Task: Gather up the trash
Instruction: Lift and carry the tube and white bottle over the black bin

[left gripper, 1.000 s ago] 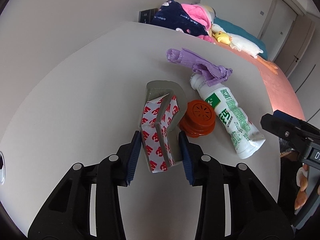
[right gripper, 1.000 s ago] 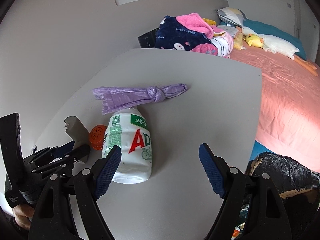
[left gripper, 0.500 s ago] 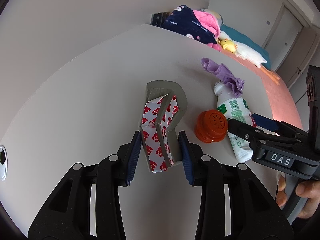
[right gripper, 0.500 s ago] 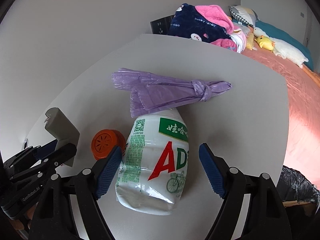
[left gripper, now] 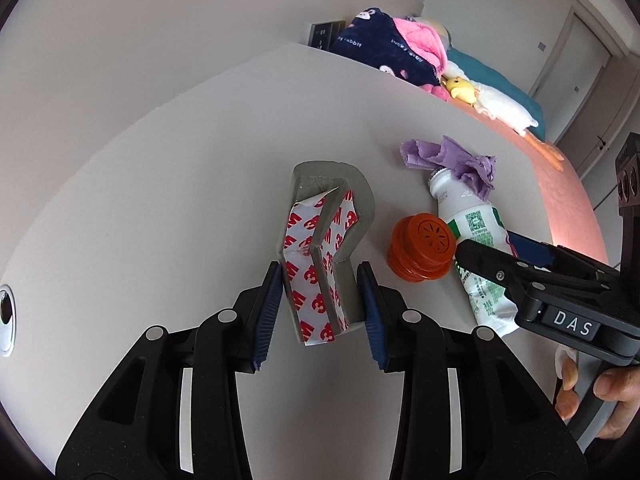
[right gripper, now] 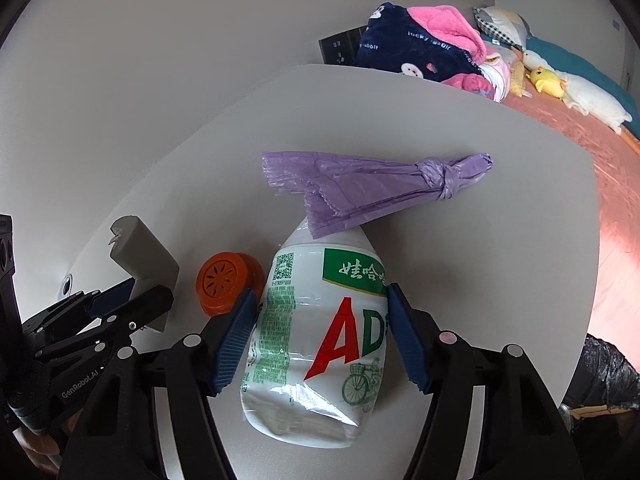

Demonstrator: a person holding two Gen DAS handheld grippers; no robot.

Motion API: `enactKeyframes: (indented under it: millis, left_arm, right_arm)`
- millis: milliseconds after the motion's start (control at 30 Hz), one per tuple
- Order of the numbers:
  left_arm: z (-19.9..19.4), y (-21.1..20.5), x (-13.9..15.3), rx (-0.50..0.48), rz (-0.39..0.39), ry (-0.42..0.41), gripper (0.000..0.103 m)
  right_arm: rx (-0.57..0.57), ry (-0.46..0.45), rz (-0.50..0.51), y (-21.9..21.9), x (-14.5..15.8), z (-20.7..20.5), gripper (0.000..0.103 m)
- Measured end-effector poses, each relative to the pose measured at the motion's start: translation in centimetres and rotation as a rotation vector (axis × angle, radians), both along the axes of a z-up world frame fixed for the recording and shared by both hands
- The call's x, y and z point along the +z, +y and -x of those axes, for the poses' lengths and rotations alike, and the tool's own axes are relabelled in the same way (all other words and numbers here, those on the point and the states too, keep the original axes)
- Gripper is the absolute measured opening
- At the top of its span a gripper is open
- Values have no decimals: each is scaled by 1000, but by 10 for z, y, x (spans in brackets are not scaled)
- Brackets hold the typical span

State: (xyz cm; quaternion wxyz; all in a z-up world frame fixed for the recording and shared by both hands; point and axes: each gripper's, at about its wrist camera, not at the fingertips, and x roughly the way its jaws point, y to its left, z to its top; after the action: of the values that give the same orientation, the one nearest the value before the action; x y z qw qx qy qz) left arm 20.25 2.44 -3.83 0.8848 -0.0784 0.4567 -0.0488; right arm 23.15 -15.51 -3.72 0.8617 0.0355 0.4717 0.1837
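Grey and matte, the table point(right gripper: 500, 240) runs up to a plain pale wall, and past its far edge a bed with a salmon-pink cover point(right gripper: 616, 184) carries a heap of navy and pink clothes point(right gripper: 420, 48) and a white plush duck point(left gripper: 500, 104). Off the table's right corner, low down, I see the crinkled black liner of a bin point(right gripper: 604, 376).

My left gripper point(left gripper: 320, 300) is clamped on a grey foam block point(left gripper: 332, 240) with red-and-white printed backing paper; both blue pads press its sides and it stands up out of the jaws above the tabletop. Just to its right an orange round cap point(right gripper: 224, 284) lies on the table, touching the white plastic bottle point(right gripper: 320, 340).

My right gripper point(right gripper: 320, 336) has its jaws closing around that bottle, which lies on its side with its base toward me. The left pad sits against the label; the right pad is at the bottle's edge, and I cannot tell whether it presses yet. A knotted purple plastic bag point(right gripper: 372, 188) lies across the bottle's neck.
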Motion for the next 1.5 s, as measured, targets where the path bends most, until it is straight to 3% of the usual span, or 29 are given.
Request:
enactKeyframes:
  millis: [533,967,1500]
  left_arm:
    - [34,-12,17,-17,16,-41,38]
    - [70,-20,54,-18,0,-101,38]
    - [92,-92,75,-133,-10,-142,38]
  right_arm:
    - [4,-8,-130,-28,24,46,67]
    - [7,-92,-172,-37,64,83,67]
    - [-108,-161,-201,-114,88,122,67]
